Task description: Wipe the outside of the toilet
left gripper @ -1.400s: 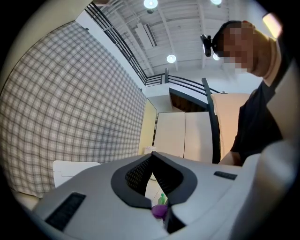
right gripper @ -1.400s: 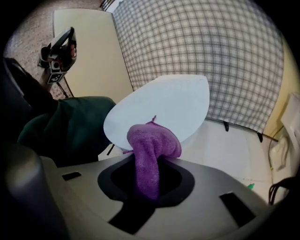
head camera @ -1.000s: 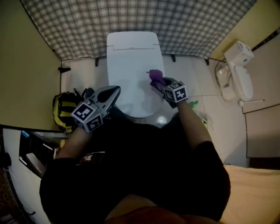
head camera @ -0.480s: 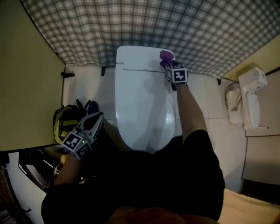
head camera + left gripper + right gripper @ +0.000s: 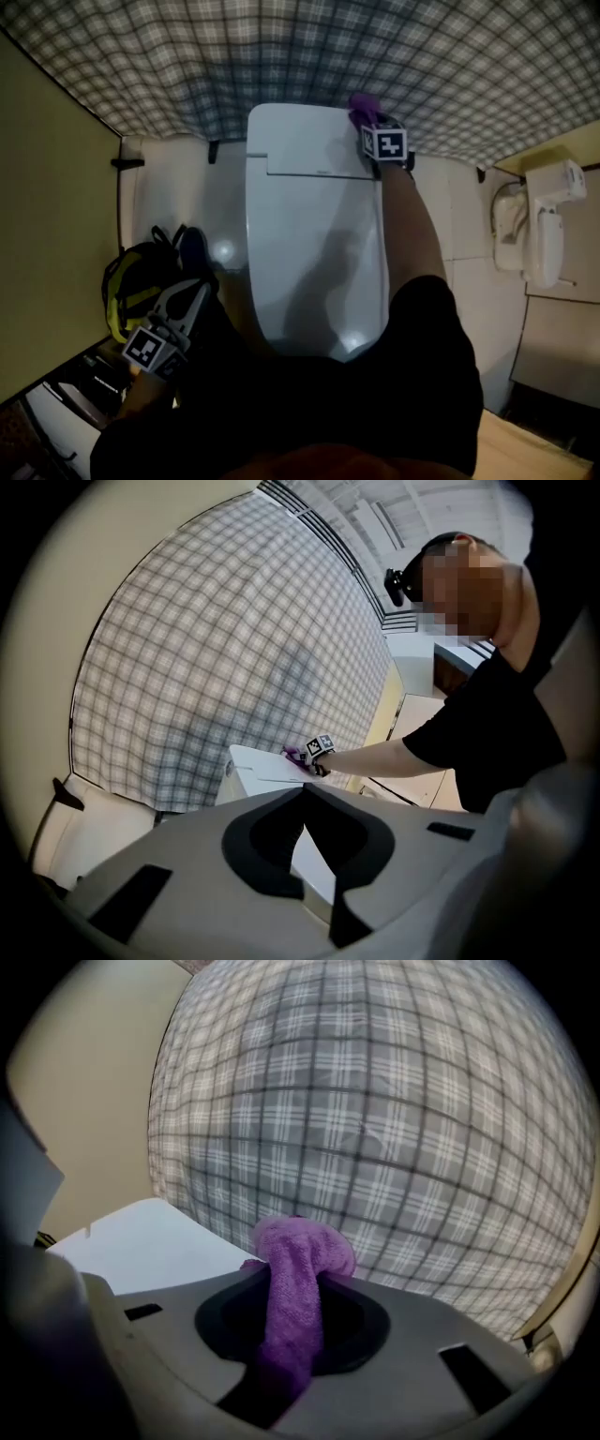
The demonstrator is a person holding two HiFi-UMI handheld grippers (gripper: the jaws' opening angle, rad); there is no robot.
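Pinching the purple cloth [image 5: 362, 101] in the right tongs [image 5: 368, 120] at the toilet's [image 5: 314, 234] far right corner, with closed, empty left tongs [image 5: 195, 292] well back.

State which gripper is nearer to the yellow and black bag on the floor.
Left. The left gripper is close beside the bag, by the toilet's front; the right gripper, shut on a purple cloth, is at the toilet's rear corner.

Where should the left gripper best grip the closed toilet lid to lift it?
Probably the rounded front edge of the toilet lid, coming from the front: its hinge line lies far back by the tank. The left gripper is shut; open it first.
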